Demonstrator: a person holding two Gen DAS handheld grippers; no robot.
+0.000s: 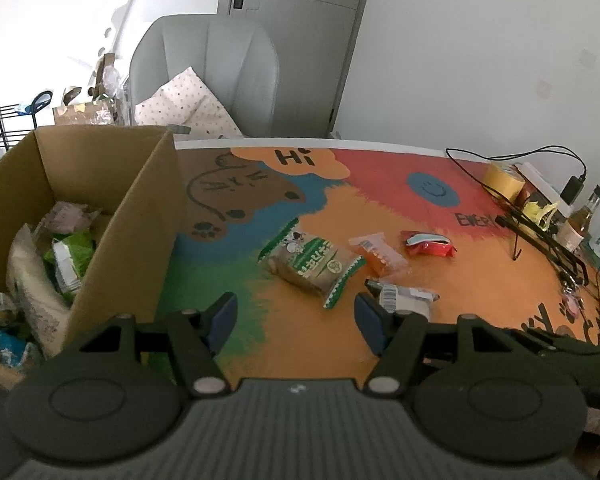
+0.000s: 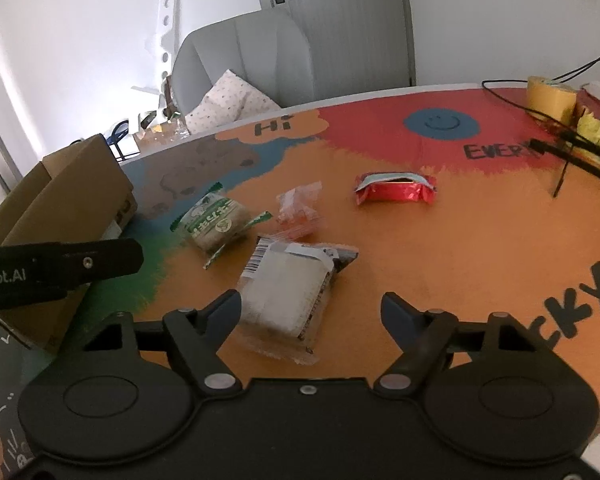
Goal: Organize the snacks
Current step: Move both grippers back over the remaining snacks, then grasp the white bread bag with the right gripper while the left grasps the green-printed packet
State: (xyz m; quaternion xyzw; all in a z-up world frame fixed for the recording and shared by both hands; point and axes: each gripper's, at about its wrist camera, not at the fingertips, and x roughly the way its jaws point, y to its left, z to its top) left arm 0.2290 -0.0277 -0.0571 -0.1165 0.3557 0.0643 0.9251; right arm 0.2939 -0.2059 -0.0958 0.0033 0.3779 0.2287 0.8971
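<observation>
1. The left gripper hangs above the colourful printed table mat, its blue-padded jaws spread with nothing between them.
2. The right gripper is spread too; the clear-wrapped white cake packet with a barcode lies on the mat, its near part reaching in between the pads (which do not press on it).
3. Just beyond that packet sits a green-and-white wrapped brown bread snack, lying at an angle on the mat.
4. To its right is a small clear packet with orange contents, close by the bread snack.
5. Farther right, well apart from the others, lies a shiny red foil packet.
6. At the left edge stands an open brown cardboard box, already holding several snack bags in green, white and blue.
7. On the far right of the table are a roll of yellow tape, black cables and a bottle.
8. Behind the table stands a grey armchair with a spotted cushion.
</observation>
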